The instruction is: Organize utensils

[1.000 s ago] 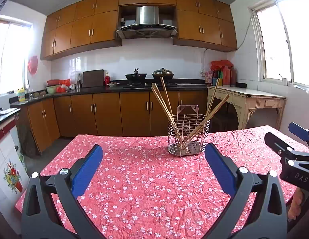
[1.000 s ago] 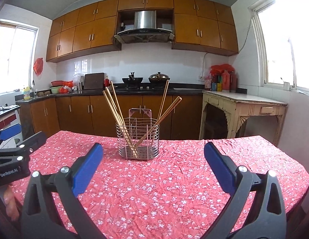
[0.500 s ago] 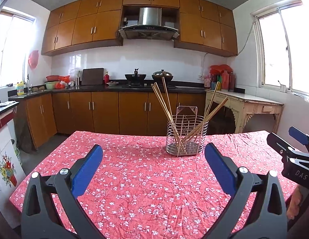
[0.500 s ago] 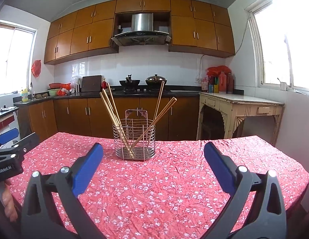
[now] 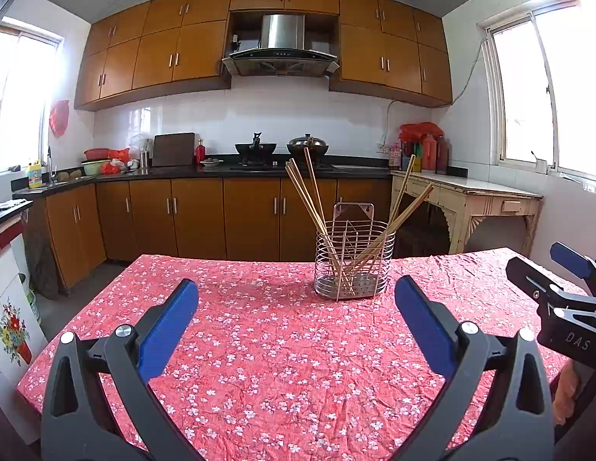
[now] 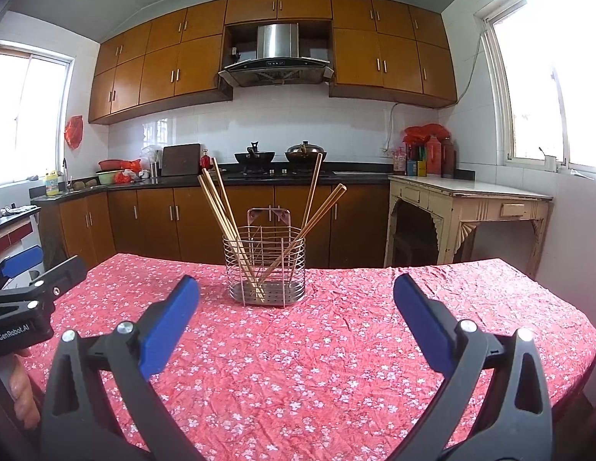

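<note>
On the bench with the red floral cloth [image 5: 282,365] sits a wire metal utensil basket [image 5: 353,265] holding wooden chopsticks [image 5: 317,207]; left claw [image 5: 296,319] and right claw [image 6: 296,317] both gape wide, gripping nothing.

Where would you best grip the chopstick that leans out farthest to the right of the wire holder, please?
Grip that chopstick on its bare upper shaft, above the wire holder rim, coming from above and closing across the shaft. Its lower end sits caged inside; only the top is free.
</note>
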Tool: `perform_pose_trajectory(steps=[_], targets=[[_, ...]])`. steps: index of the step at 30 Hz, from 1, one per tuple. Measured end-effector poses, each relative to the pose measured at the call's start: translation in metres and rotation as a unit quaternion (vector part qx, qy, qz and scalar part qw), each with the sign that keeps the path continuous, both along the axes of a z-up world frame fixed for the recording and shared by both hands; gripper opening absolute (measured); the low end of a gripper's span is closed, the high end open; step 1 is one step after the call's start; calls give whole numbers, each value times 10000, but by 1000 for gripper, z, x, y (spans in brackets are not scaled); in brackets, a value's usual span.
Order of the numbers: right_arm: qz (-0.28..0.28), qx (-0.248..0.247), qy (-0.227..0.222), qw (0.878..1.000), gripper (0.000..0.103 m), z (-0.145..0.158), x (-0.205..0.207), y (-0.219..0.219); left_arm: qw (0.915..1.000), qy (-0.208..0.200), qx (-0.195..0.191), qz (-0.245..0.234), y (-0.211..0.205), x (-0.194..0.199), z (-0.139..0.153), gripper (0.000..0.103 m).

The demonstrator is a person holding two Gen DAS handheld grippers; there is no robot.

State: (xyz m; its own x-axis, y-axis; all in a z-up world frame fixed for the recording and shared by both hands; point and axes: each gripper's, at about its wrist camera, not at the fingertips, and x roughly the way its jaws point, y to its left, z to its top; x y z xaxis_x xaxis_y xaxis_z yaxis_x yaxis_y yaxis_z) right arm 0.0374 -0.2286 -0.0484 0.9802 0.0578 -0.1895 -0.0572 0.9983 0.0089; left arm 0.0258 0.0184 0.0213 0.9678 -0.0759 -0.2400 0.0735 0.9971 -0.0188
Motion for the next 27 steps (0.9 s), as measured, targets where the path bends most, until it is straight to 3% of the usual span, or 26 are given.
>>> perform_pose_trajectory(steps=[27], targets=[[-28,45,-65,10000,99,-2,-3,-3,10000,16,17,12,-5,-1,-3,101]])
